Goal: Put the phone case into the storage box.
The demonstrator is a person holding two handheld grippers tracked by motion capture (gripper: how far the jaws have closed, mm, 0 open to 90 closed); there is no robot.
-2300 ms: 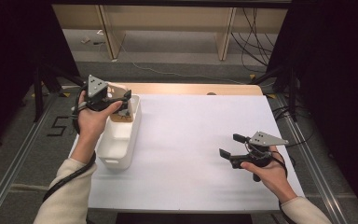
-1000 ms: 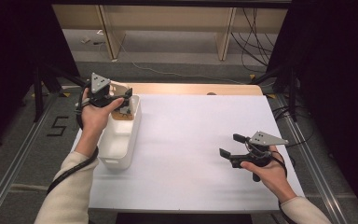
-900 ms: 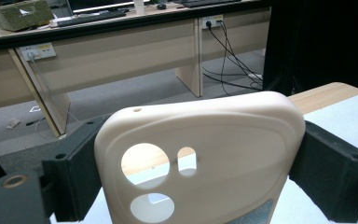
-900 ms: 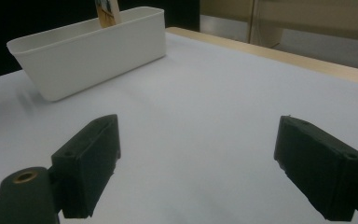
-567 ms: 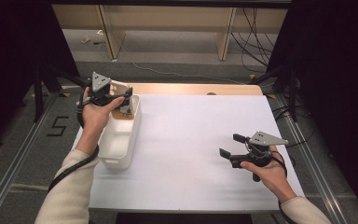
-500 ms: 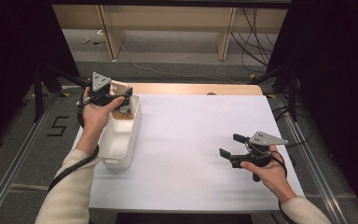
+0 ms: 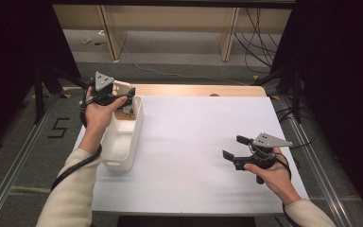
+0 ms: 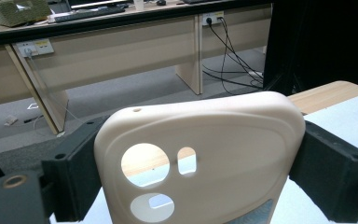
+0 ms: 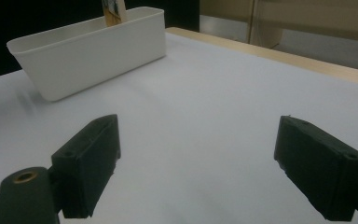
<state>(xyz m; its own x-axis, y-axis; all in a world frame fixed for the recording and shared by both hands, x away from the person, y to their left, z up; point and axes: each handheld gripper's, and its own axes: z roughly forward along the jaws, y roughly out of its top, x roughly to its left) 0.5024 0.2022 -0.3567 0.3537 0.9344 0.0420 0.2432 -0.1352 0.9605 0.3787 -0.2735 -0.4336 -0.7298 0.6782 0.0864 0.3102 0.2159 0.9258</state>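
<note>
two black jaws of the left gripper [image 7: 123, 97] are clenched on the side edges of a cream plastic phone case with round camera cut-outs [image 8: 200, 158], held just above the far end of the white oblong plastic bin [image 7: 120, 146], the landmark here. the step looks like either lifting the case out of the bin or lowering it in; i cannot tell which. either way, keep it upright, clear of the bin's rim, and grip lightly, since thin plastic flexes. well to the right of the bin, the right gripper [image 7: 238, 152] hovers released, near the white tabletop [image 7: 189, 137].
</note>
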